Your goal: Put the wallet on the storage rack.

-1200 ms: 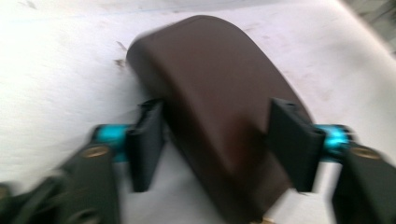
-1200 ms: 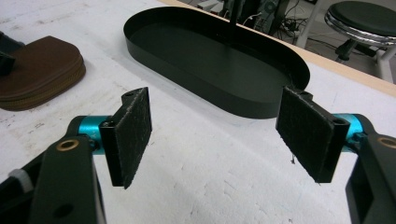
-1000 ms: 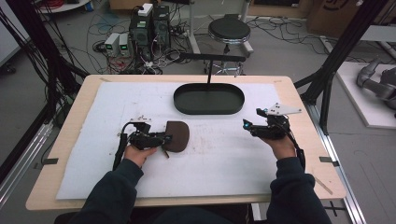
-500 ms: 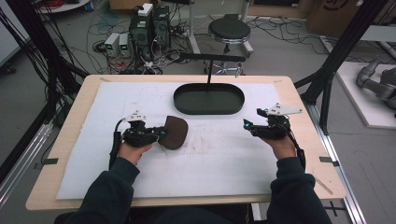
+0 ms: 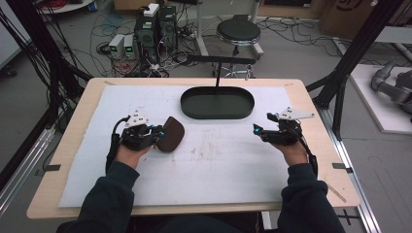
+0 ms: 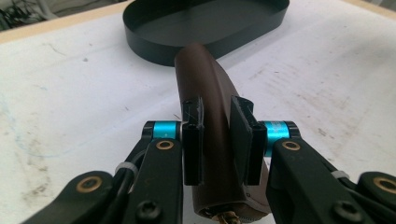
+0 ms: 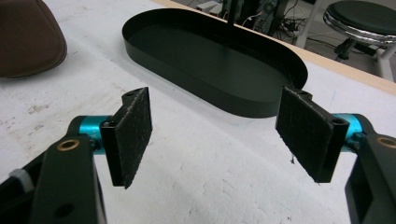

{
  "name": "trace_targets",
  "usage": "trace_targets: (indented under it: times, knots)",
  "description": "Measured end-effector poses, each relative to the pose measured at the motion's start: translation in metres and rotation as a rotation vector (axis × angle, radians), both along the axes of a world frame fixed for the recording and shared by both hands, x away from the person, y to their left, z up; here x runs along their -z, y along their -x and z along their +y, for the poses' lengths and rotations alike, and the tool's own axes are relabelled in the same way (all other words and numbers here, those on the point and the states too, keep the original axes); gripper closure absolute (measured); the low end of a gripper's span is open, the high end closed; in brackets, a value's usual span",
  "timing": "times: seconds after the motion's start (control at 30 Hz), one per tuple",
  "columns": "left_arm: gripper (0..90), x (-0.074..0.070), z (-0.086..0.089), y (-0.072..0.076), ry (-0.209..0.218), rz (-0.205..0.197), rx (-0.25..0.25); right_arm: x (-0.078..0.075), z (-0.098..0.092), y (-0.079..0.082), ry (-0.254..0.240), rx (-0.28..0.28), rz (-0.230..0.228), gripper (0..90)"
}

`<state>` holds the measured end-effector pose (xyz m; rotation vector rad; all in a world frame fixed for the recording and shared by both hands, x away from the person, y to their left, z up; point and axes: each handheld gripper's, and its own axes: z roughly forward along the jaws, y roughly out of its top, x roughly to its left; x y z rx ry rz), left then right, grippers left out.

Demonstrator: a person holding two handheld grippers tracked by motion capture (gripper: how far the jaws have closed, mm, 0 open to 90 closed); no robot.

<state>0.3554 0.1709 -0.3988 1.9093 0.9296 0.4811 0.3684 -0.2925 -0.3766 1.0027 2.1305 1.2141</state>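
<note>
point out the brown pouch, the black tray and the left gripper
brown pouch [image 5: 171, 134], high view, middle of its top face
black tray [image 5: 217, 115], high view, near rim
left gripper [image 6: 217, 140], left gripper view, between its pads

Lab, computers, floor cables, stool

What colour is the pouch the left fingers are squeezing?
The pouch is dark brown; the left gripper view shows it best.
</note>
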Motion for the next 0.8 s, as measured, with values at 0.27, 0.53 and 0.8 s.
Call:
trace_targets:
  times: [0.27, 0.53, 0.8]
  knots:
    - [73.0, 0.001, -0.007, 0.002, 0.038, -0.019, 0.047, 0.001, 0.001, 0.0, 0.005, -0.006, -0.002, 27.4]
    - [71.1, 0.003, -0.016, 0.003, 0.092, -0.033, 0.062, 0.0, 0.001, 0.0, 0.004, -0.005, -0.004, 27.4]
    - [70.7, 0.004, -0.023, 0.003, 0.124, -0.043, 0.082, 0.001, 0.002, 0.0, 0.001, -0.005, 0.002, 27.5]
